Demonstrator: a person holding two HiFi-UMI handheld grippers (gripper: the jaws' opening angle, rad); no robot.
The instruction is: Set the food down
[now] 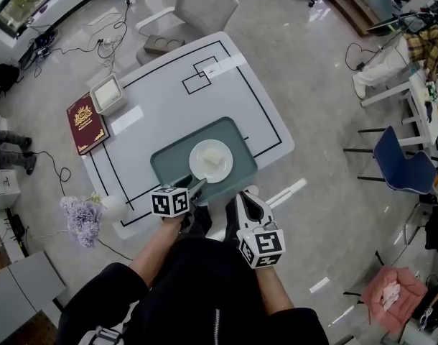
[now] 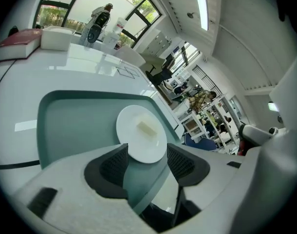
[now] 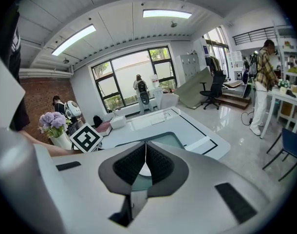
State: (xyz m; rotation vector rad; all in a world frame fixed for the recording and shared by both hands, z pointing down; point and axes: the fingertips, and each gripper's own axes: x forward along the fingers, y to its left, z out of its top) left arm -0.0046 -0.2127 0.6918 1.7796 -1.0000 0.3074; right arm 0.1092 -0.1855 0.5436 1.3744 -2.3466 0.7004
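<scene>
It is bright everywhere. Light comes from long white ceiling lamps (image 3: 167,13) and big glass windows (image 3: 131,77). The shiny pale grey desk (image 1: 169,106) shows white glare. Both gripper views bend round, with dark corners. Far things look maybe a little blurry.

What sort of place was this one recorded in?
Probably an open office or lab workspace: an office chair and loose cables on a polished floor, plus a white table marked with black outlines.

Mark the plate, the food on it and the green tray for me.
plate (image 1: 197,166), head view, bare white rim left of the food.
food (image 1: 214,159), head view, middle of the pale block.
tray (image 1: 237,136), head view, bare far right corner.
</scene>
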